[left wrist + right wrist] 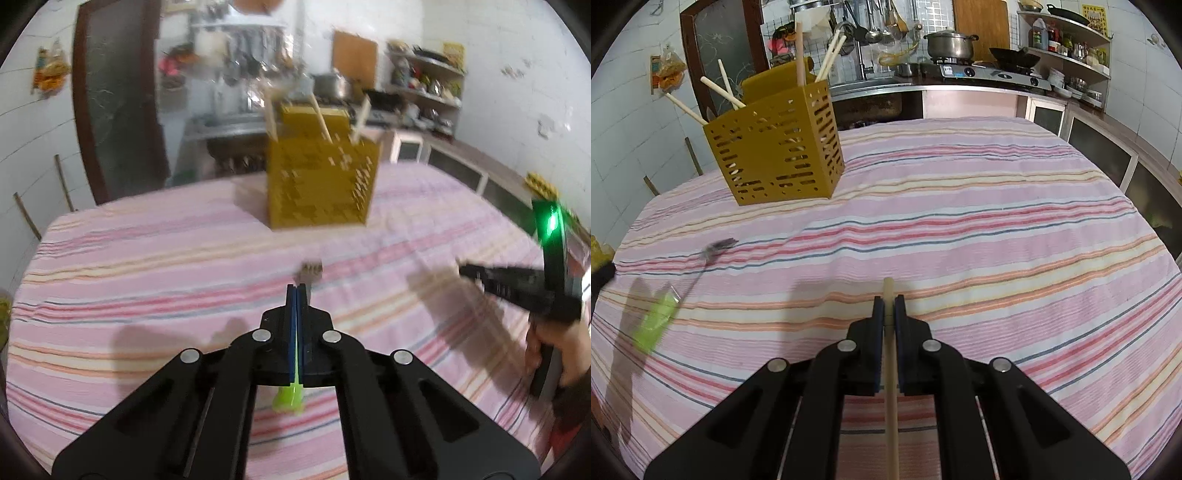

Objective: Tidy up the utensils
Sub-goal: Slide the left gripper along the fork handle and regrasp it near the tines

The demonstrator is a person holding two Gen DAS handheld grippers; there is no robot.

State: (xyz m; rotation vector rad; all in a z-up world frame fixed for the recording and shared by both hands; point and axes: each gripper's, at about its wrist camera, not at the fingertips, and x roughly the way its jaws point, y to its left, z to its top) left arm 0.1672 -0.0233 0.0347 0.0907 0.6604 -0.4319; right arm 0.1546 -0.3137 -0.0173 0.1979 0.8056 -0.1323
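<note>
One holder (775, 147), six chopsticks (800, 51) inside; one fork (657, 321).

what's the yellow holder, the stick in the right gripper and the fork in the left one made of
Holder: looks like matte mustard plastic or painted sheet metal, thin flat walls punched with slots; can't tell which.
Stick: probably wood or bamboo, pale, unvarnished, round, like a chopstick.
Fork: grey metal tines and thin shank, with a translucent lime-green handle, likely plastic; motion-blurred in both views.

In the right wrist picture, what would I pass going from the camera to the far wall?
The claw shut on a chopstick, the striped tablecloth, the yellow utensil holder with chopsticks, the counter with the steel pot.
</note>
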